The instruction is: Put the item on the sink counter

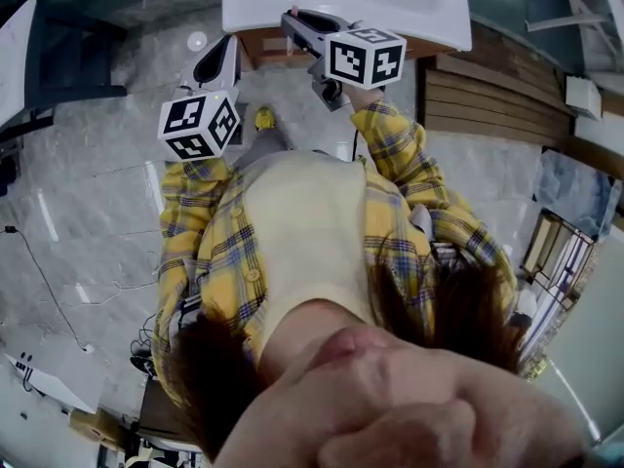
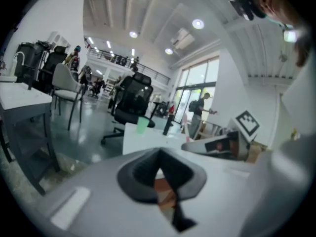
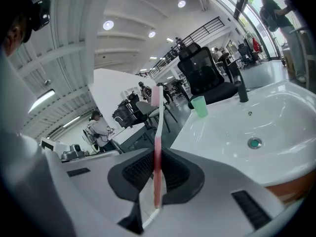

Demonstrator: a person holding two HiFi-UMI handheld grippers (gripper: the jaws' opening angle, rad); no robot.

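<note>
The right gripper [image 3: 157, 174], clamped on what looks like a toothbrush [image 3: 157, 132], hovers by the sink [image 3: 227, 127] and should next lower it onto the rim, while the left gripper [image 2: 159, 174] is closed and empty.

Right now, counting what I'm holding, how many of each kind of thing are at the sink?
toothbrush: 1
green cup: 1
faucet: 1
sink: 1
Total: 4
</note>
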